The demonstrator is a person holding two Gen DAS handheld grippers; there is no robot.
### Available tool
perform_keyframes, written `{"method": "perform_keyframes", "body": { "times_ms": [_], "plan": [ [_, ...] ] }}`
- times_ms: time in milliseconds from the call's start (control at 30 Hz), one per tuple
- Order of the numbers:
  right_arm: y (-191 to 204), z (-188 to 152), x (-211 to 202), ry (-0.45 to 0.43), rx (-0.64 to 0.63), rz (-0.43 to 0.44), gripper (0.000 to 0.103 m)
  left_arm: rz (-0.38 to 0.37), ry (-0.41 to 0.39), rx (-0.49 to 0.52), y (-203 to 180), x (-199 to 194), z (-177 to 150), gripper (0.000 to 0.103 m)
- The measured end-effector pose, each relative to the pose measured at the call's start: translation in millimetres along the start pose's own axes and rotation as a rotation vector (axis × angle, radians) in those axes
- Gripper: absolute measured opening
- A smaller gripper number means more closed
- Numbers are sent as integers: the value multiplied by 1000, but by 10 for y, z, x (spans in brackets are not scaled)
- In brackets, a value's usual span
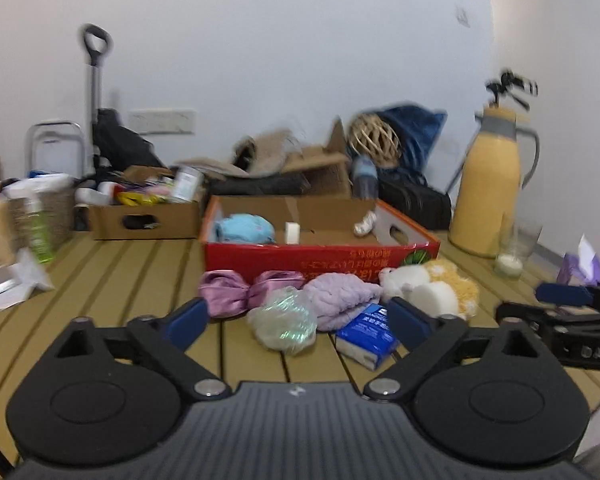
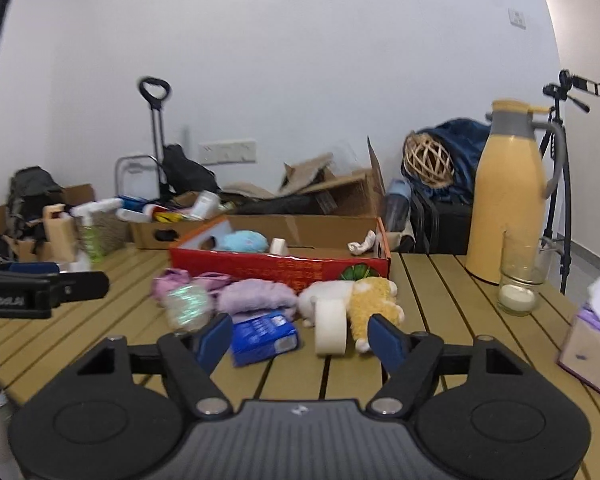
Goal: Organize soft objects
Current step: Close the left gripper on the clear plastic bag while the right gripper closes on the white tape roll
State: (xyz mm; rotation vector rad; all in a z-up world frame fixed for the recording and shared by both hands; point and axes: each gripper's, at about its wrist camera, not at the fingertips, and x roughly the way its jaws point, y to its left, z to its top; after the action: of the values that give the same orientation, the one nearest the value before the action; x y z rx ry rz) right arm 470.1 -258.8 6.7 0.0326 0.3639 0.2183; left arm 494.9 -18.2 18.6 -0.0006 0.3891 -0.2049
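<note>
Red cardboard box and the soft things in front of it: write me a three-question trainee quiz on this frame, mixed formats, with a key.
1. True or false: the light blue plush lies inside the red cardboard box.
2. Which item lies nearest the right gripper?
A. blue tissue pack
B. yellow thermos jug
C. glass candle jar
3. Fill in: the left gripper holds ____.

Key: 1 true; 2 A; 3 nothing, its jaws stand open above the table short of the iridescent mesh ball.
</note>
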Motion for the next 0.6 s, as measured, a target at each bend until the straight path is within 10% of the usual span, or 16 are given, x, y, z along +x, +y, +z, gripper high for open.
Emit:
{"method": "perform_keyframes", "body": {
  "times_ms": [200, 267, 333, 600],
  "plan": [
    [-30, 50, 986, 90, -54, -92, 52, 54, 126, 5, 52, 964, -54, 70],
    [-40, 8, 1192, 108, -68, -115, 50, 34, 168, -6, 103, 1078, -119, 47],
    [-61, -58, 1328, 122, -79, -128, 28, 7, 185, -25, 137, 1123, -138, 43],
    [-1, -100, 1327, 99, -112, -112, 28, 0, 146, -27, 137, 1000, -125, 23]
  ]
}}
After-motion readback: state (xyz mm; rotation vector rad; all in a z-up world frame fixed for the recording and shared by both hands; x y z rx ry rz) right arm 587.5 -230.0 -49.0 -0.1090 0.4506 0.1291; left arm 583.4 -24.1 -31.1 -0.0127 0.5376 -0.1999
